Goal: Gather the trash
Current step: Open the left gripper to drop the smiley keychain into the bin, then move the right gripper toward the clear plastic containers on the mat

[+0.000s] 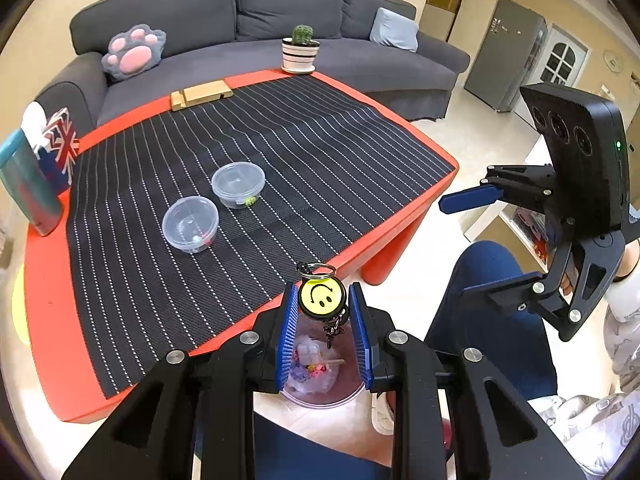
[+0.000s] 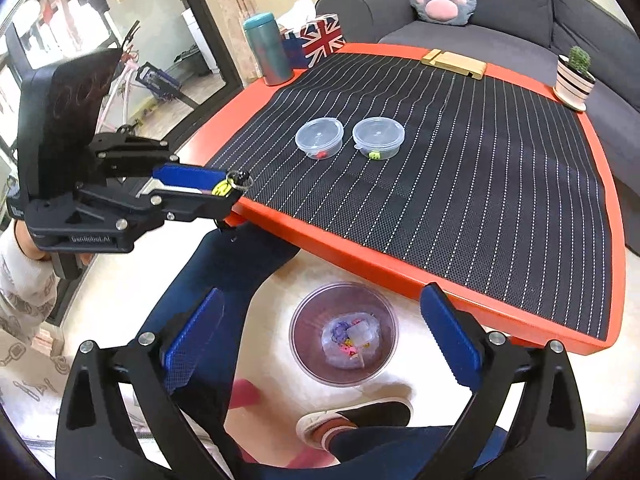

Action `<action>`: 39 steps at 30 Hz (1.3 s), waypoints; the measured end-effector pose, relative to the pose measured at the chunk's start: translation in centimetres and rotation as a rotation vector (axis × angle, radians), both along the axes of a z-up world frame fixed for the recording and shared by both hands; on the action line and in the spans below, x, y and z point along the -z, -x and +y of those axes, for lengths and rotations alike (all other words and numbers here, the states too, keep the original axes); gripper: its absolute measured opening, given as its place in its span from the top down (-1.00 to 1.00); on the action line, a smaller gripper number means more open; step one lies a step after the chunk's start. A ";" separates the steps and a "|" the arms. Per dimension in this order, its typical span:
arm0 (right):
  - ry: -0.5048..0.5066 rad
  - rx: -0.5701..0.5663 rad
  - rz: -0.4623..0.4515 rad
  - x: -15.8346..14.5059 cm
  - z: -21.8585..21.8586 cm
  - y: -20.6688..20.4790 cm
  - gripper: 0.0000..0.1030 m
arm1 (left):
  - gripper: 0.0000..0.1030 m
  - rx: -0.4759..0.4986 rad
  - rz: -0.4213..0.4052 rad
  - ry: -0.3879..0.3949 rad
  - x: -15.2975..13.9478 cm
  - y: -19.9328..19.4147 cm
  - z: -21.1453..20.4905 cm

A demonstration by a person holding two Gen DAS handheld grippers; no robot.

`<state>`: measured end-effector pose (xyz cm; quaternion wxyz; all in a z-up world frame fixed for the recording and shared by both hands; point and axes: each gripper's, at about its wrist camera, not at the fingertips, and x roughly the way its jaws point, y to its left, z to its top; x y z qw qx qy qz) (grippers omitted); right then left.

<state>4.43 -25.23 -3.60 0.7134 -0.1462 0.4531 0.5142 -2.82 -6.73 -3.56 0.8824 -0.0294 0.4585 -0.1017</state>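
My left gripper [image 1: 323, 300] is shut on a yellow smiley keychain [image 1: 321, 295], held just off the table's near edge and above the trash bin [image 1: 320, 394] on the floor. The bin holds clear plastic and small colourful scraps. In the right wrist view the left gripper [image 2: 224, 188] shows at the left with the keychain [image 2: 224, 187] in its tips. My right gripper [image 2: 320, 340] is open and empty, hovering over the bin [image 2: 308, 320]; it also shows in the left wrist view [image 1: 476, 240]. Two clear lidded tubs [image 1: 191, 222] [image 1: 238, 184] stand on the striped mat.
The orange table [image 1: 48, 300] carries a striped black mat [image 1: 280, 152], a teal bottle [image 2: 267, 48], a Union Jack tissue box [image 2: 320, 38], a wooden stand [image 1: 202, 94] and a potted cactus [image 1: 300, 50]. A grey sofa [image 1: 240, 20] stands behind. My legs and shoe [image 2: 352, 420] are near the bin.
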 end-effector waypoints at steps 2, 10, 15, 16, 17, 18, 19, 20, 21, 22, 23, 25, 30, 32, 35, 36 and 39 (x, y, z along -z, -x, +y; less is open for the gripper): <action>0.002 0.008 0.002 0.0 -0.1 -0.1 -0.89 | 0.49 0.005 0.002 0.000 0.0 -0.1 -0.3; -0.011 0.035 -0.007 -0.4 -0.9 -0.4 -0.89 | 0.49 0.026 0.011 -0.006 0.2 -0.4 -1.3; -0.024 0.051 -0.008 -0.6 -1.5 -0.8 -0.89 | 0.49 0.036 0.013 -0.007 0.2 -0.6 -1.8; -0.026 0.053 -0.008 -0.7 -1.6 -0.9 -0.89 | 0.49 0.040 0.013 -0.009 0.1 -0.6 -1.9; -0.028 0.055 -0.008 -0.7 -1.7 -0.9 -0.89 | 0.49 0.042 0.012 -0.009 0.1 -0.6 -2.1; -0.032 0.057 -0.009 -0.8 -1.8 -1.0 -0.89 | 0.49 0.043 0.012 -0.010 0.1 -0.7 -2.1; -0.034 0.059 -0.009 -0.8 -1.9 -1.0 -0.89 | 0.49 0.045 0.013 -0.011 0.1 -0.7 -2.2; -0.037 0.061 -0.009 -0.9 -2.1 -1.1 -0.89 | 0.49 0.050 0.013 -0.012 0.1 -0.7 -2.3; -0.039 0.065 -0.010 -0.9 -2.2 -1.2 -0.89 | 0.49 0.053 0.012 -0.012 0.1 -0.8 -2.3; -0.042 0.067 -0.010 -1.0 -2.3 -1.2 -0.89 | 0.49 0.057 0.011 -0.013 0.1 -0.8 -2.4; -0.044 0.069 -0.010 -1.0 -2.4 -1.3 -0.89 | 0.47 0.060 0.008 -0.018 0.1 -0.8 -2.5; -0.048 0.074 -0.010 -1.1 -2.6 -1.4 -0.89 | 0.38 0.060 0.006 -0.016 0.1 -0.9 -2.6; -0.050 0.083 -0.012 -1.1 -2.7 -1.5 -0.89 | -0.80 0.032 -0.031 -0.032 0.1 -0.8 -2.2; -0.049 0.083 -0.013 -1.1 -2.7 -1.4 -0.89 | -0.85 0.020 -0.020 -0.035 0.2 -1.0 -1.9; -0.048 0.081 -0.010 -1.0 -2.6 -1.4 -0.89 | -0.85 0.009 -0.012 -0.038 0.5 -1.0 -1.5; -0.046 0.081 -0.009 -1.0 -2.5 -1.4 -0.89 | -0.85 0.005 -0.010 -0.035 0.5 -1.0 -1.4; -0.043 0.076 -0.008 -1.0 -2.4 -1.2 -0.89 | -0.85 -0.004 -0.008 -0.032 0.6 -0.9 -1.2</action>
